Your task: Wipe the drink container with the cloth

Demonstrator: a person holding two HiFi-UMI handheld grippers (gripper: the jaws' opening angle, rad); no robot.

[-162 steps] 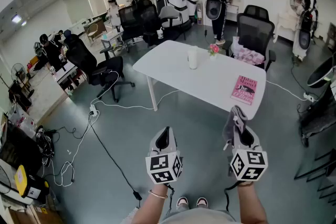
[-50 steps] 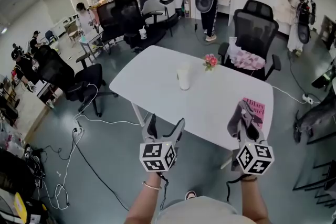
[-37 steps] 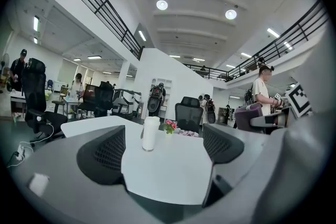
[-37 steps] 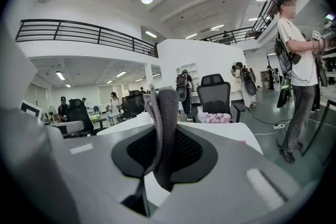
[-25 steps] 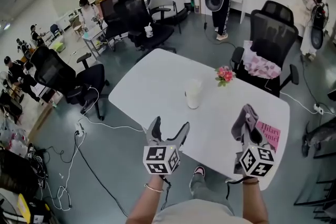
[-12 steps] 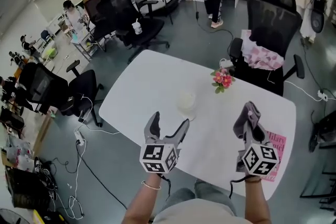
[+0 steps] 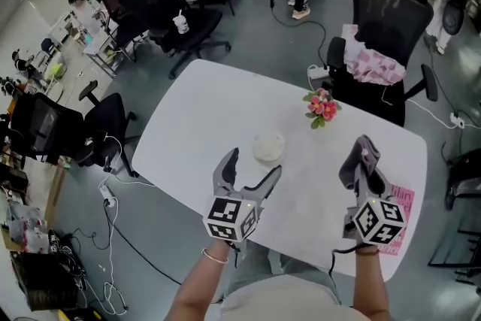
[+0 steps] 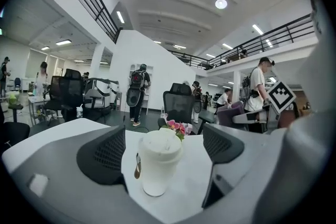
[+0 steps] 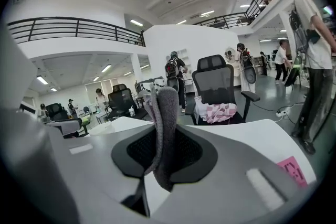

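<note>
A white lidded paper cup (image 7: 268, 147) stands upright near the middle of the white table (image 7: 195, 109). In the left gripper view the cup (image 8: 156, 160) shows right ahead, between the spread jaws and a little beyond them. My left gripper (image 7: 250, 169) is open, just short of the cup on its near side. My right gripper (image 7: 363, 158) hovers over the table's right part, shut on a grey cloth (image 7: 358, 160). That cloth (image 9: 163, 128) hangs folded between the jaws in the right gripper view.
A small pink flower bunch (image 7: 321, 107) sits beyond the cup. A pink book (image 7: 400, 207) lies at the table's right near corner. A black office chair (image 7: 391, 19) with a pink cloth on it stands behind the table. Other chairs and people fill the back left.
I have come up close to the table, so it now lies directly below. Both grippers have moved out over the tabletop, the left one nearing the cup. The cloth stays held.
</note>
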